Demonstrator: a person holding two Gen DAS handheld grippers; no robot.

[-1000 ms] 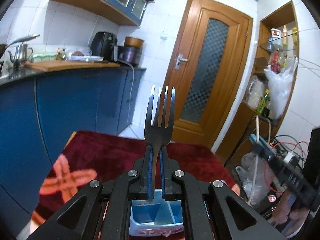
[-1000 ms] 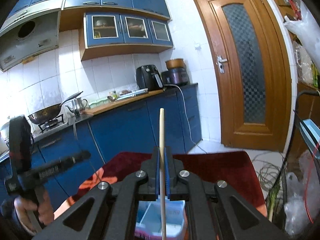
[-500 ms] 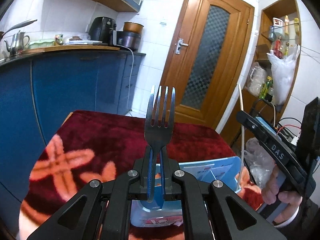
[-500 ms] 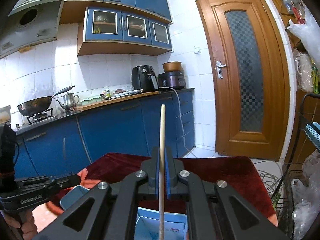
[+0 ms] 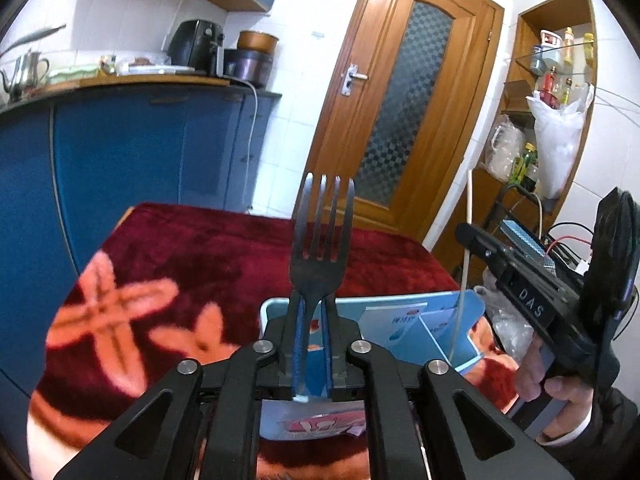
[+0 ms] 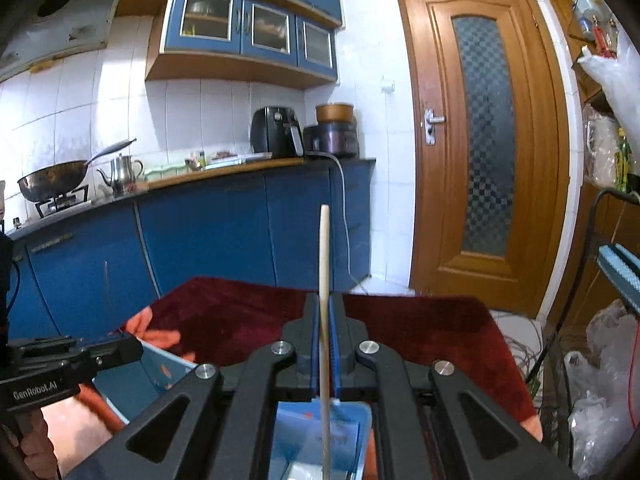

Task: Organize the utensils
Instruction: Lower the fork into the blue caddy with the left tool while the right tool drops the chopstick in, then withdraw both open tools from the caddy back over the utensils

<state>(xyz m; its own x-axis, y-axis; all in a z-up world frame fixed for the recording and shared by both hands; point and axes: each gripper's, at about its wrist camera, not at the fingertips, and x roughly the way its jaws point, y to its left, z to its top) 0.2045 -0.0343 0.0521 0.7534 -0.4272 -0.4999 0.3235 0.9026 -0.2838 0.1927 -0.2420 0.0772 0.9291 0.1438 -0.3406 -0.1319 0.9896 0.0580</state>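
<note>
A steel fork (image 5: pixel 320 240) stands tines up between the blue pads of my left gripper (image 5: pixel 312 320), whose jaws are opening while the fork stays upright in them. My right gripper (image 6: pixel 325 320) is shut on a pale wooden chopstick (image 6: pixel 324 260) that points straight up. Both hover just over a light blue divided box (image 5: pixel 404 312) on the red blanket. In the left wrist view the right gripper (image 5: pixel 466 236) holds the chopstick (image 5: pixel 468 216) over the box's right end. The right wrist view shows the left gripper (image 6: pixel 134 350) at the lower left and the box (image 6: pixel 356 416) under the jaws.
The table wears a dark red blanket (image 5: pixel 192 256) with orange patterns. Blue kitchen cabinets (image 6: pixel 208 232) run along the left, a wooden door (image 6: pixel 480 140) stands behind. Bags and cables (image 6: pixel 600 380) crowd the floor at the right, beside a shelf (image 5: pixel 552 92).
Both grippers have sunk toward the table, so the blue box now shows larger under them. The right gripper has come into the left wrist view beside the box. The left pads stand slightly wider.
</note>
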